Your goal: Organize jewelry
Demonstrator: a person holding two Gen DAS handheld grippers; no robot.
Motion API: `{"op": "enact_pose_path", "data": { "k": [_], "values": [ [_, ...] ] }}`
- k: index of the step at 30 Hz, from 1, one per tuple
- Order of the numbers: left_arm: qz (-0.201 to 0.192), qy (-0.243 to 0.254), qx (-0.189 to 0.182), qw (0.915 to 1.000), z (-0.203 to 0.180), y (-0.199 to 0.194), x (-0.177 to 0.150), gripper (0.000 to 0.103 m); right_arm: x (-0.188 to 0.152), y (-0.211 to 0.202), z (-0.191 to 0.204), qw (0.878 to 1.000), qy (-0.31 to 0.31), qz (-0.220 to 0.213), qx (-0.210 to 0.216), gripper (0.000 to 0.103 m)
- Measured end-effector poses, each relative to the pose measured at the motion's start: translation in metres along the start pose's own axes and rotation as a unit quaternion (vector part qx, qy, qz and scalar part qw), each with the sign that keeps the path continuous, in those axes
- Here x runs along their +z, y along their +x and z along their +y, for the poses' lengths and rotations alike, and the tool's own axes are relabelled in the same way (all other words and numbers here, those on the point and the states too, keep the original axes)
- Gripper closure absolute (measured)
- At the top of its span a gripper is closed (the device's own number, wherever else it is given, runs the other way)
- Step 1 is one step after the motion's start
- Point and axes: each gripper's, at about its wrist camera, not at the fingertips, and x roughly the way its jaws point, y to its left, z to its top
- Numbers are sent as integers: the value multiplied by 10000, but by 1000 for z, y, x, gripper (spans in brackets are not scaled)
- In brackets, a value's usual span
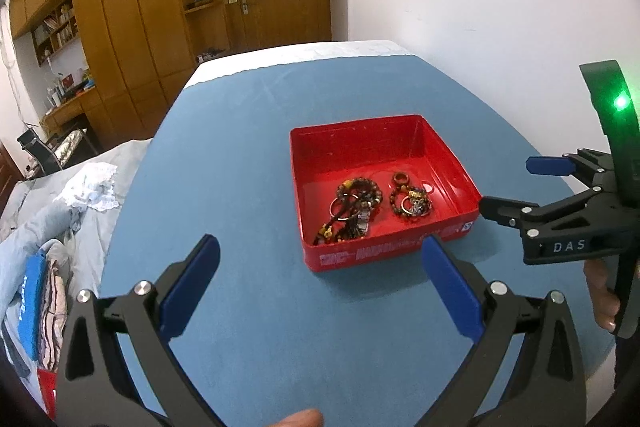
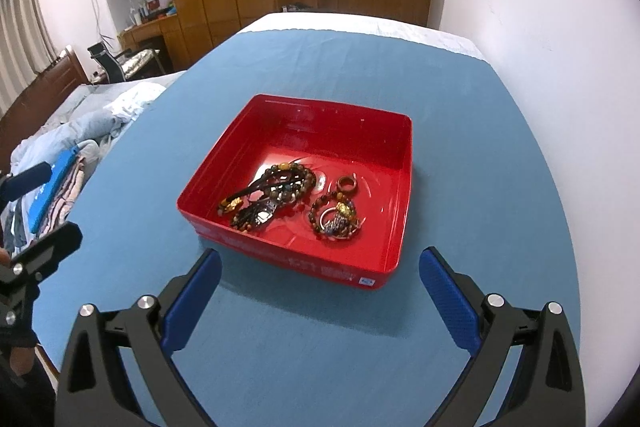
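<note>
A red open box (image 1: 448,155) sits on the blue table cover; in the right wrist view the box (image 2: 404,187) is straight ahead. Inside lie a dark bead bracelet tangle (image 1: 352,207) (image 2: 272,199) and a smaller bead bracelet with rings and a gold charm (image 1: 412,203) (image 2: 336,215). My left gripper (image 1: 320,259) is open and empty, just short of the box's near wall. My right gripper (image 2: 320,267) is open and empty, close to the box's near wall. In the left wrist view the right gripper (image 1: 516,187) is right of the box.
The blue cover (image 1: 248,155) ends at a white strip at the far edge. A bed with crumpled bedding and folded clothes (image 1: 52,227) lies left of the table. A white wall (image 1: 480,7) is on the right; wooden wardrobes and a door stand behind.
</note>
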Motion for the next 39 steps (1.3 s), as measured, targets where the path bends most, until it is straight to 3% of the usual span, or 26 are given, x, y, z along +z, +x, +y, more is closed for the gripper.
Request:
{"op": "enact_pose_path", "data": {
  "k": [17,39],
  "values": [
    [327,-94,104,9994,16,59,18,3,18,47,-15,9994,142,303,21,4],
    [445,-22,-47,9990,9,93,21,3,17,75,-26,9984,258,492,64,4]
  ]
}}
